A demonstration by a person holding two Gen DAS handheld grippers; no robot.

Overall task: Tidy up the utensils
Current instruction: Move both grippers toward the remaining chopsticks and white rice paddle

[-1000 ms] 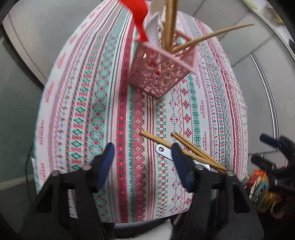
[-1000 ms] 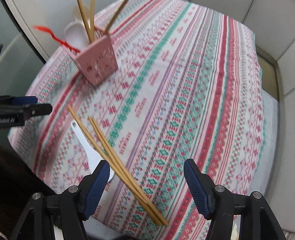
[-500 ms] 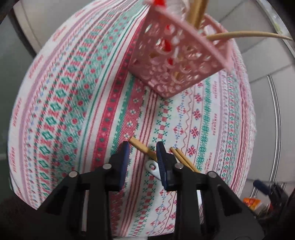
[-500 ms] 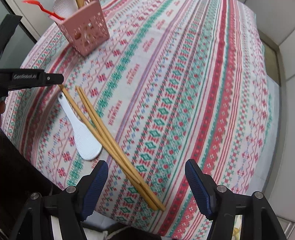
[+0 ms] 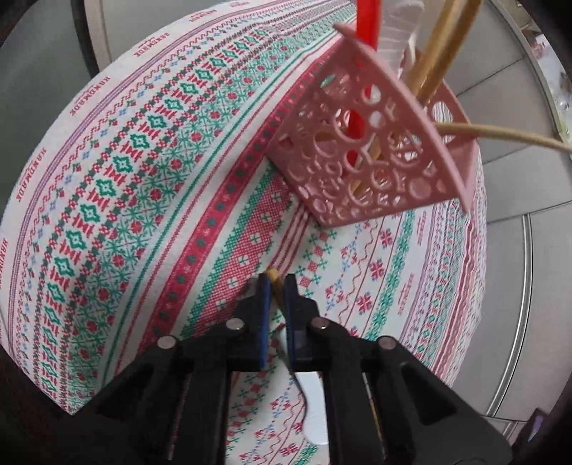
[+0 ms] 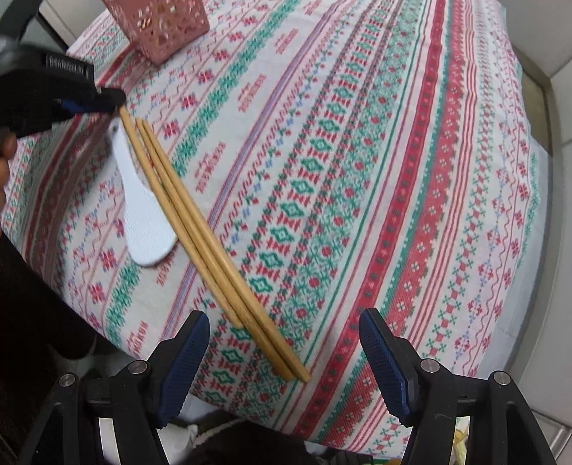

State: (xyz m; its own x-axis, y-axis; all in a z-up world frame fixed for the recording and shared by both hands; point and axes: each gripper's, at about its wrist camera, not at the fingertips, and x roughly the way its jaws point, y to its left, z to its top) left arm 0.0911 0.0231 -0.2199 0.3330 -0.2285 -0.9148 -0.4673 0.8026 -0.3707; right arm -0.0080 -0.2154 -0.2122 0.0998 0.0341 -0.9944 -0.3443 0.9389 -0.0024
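Note:
A pink perforated utensil basket (image 5: 371, 150) stands on the patterned tablecloth (image 5: 143, 179) and holds a red utensil, a white one and several wooden chopsticks. My left gripper (image 5: 276, 282) is shut on the far tip of one wooden chopstick (image 5: 274, 278); it also shows in the right wrist view (image 6: 107, 98). Three chopsticks (image 6: 211, 246) lie side by side on the cloth, beside a white rice paddle (image 6: 143, 211). My right gripper (image 6: 286, 347) is open and empty, just short of the chopsticks' near ends. The basket's base shows in the right wrist view (image 6: 161, 25).
The table's near edge drops off just below my right gripper. A grey tiled floor (image 6: 557, 107) lies to the right of the table. A metal rail (image 5: 525, 286) curves along the floor beyond the table's far side.
My left gripper moved forward toward the basket and closed from wide open onto the chopstick tip. My right gripper moved in closer over the chopsticks' near ends and stayed open.

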